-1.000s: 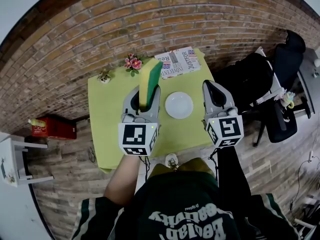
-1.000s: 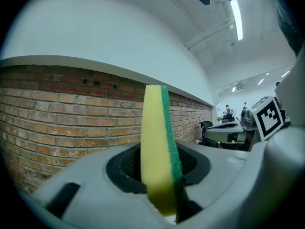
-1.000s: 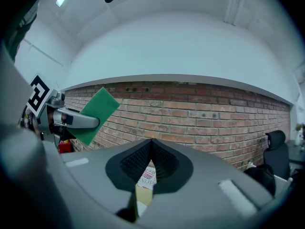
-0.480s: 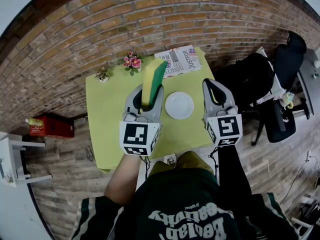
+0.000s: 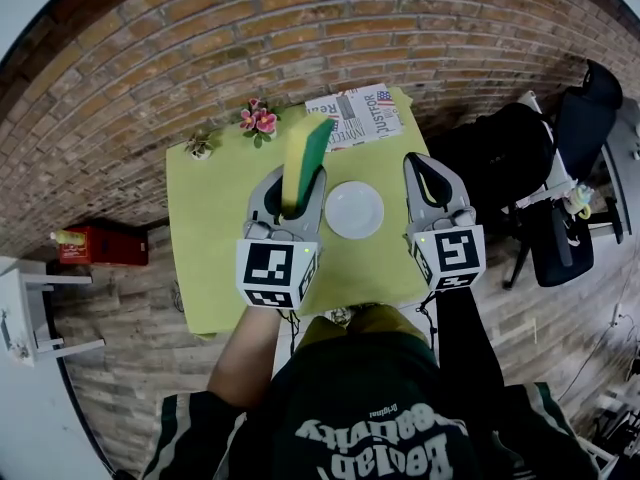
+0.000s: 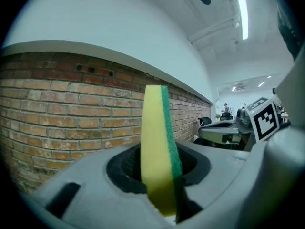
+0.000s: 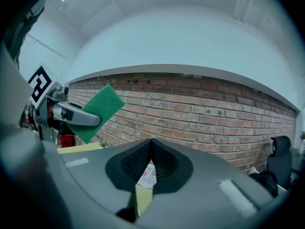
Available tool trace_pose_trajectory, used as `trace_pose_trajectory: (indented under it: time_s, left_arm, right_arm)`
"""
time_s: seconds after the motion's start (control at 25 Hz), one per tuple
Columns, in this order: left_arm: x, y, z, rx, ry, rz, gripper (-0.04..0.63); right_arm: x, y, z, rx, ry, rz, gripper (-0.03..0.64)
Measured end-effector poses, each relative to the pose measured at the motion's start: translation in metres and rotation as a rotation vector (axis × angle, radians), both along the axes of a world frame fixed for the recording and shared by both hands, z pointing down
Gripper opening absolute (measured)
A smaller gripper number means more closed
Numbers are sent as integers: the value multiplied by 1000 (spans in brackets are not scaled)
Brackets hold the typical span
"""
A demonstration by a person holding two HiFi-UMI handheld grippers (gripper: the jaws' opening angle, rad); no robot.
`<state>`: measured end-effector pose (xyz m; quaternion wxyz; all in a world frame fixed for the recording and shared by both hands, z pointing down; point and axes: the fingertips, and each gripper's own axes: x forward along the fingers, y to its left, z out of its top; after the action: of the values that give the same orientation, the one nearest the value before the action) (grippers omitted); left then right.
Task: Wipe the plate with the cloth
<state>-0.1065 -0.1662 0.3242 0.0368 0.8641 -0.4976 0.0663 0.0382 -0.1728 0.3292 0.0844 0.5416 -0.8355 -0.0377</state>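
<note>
Lower end of sponge (image 5: 303, 153) hidden inside left tool (image 5: 296, 176), small print on newspaper (image 5: 355, 118) unreadable

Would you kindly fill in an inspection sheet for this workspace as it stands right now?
Surface: table under a yellow-green cover, no spills seen.
Job's things: white plate on the table, bare; yellow-and-green sponge held left of the plate, not touching it.
Clutter: newspaper, pink flowers, small plant along the far edge.
Grippers: left gripper shut on the sponge; right gripper shut, empty.
Cables: nothing seen on the table.
Surroundings: brick wall, red box, black chair.
</note>
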Motion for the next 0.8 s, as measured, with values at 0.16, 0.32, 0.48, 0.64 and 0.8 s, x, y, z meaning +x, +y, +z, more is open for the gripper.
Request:
trace_pose_trajectory:
  time_s: [0.16,0.32,0.48,0.64,0.8]
  left_arm:
    - [11,-8,7,-26,-2,-14,135]
    - [22,-15,18,-64,-13,-33,135]
    - [37,-19,34,-118,-27,-38,135]
    - [47,-26,53,-179,-40,-64,135]
    - [60,-31,74,-241,-52,-85,135]
  right_arm:
    - [10,-13,5,-14,-10,-15,14]
    - [13,-26,11,-30,-22,-48,14]
    - [18,-37,19,-47,-17,-82,14]
    - [30,-50,25,-62,-20,-100,14]
    - [41,-62,32,-69,-29,-122,14]
